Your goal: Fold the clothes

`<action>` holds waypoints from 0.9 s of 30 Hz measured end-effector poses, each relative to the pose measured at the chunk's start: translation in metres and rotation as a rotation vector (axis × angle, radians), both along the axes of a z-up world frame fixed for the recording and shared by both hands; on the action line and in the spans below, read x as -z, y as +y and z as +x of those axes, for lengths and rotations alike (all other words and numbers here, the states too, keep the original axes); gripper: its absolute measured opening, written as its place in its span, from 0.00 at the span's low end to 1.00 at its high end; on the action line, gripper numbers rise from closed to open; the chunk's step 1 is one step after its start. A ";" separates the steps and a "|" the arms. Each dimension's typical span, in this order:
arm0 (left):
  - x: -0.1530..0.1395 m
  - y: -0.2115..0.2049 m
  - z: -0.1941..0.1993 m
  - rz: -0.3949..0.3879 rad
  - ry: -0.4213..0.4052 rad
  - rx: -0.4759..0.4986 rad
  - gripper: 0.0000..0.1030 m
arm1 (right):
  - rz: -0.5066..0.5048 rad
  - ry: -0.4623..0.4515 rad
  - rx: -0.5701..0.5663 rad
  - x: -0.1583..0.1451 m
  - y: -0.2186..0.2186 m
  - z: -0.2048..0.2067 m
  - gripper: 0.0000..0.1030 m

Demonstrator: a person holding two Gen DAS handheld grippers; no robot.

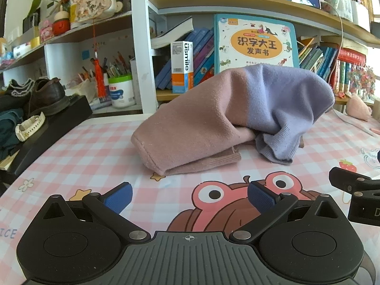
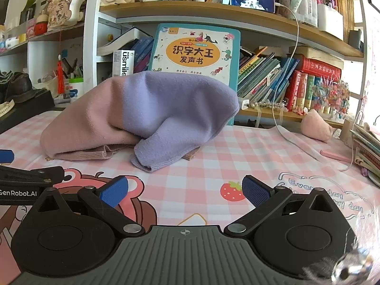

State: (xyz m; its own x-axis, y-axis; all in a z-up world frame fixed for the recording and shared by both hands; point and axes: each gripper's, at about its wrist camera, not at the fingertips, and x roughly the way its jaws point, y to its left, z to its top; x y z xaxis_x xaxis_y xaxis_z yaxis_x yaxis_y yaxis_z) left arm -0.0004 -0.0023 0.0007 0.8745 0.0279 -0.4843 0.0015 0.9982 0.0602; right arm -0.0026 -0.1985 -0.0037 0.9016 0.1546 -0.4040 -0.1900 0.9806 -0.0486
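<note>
A pink and lilac knitted sweater point(image 1: 213, 116) point(image 2: 142, 109) lies in a loose heap on the pink checked table cover point(image 1: 90, 152), with a lilac sleeve hanging down its front. My left gripper point(image 1: 188, 198) hovers in front of the heap, open, its blue pads point(image 1: 120, 200) wide apart with nothing between them. My right gripper point(image 2: 184, 193) is beside it to the right, also open and empty, short of the lilac sleeve point(image 2: 154, 152). Part of the right gripper point(image 1: 356, 190) shows at the right edge of the left wrist view.
Bookshelves stand behind the table, with a large teal children's book point(image 1: 255, 41) upright behind the sweater. A black box point(image 1: 47, 128) with shoes and a watch sits at the left. A white cable point(image 2: 292, 140), a pink soft toy point(image 2: 315, 125) and stacked books point(image 2: 368, 152) lie at the right.
</note>
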 end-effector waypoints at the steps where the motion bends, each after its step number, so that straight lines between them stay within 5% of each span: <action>1: 0.000 -0.001 0.000 -0.002 0.000 0.002 1.00 | -0.002 0.000 0.000 0.000 0.000 0.000 1.00; 27: -0.003 0.003 0.002 0.007 0.010 0.013 1.00 | -0.001 -0.011 0.009 0.001 0.000 -0.001 1.00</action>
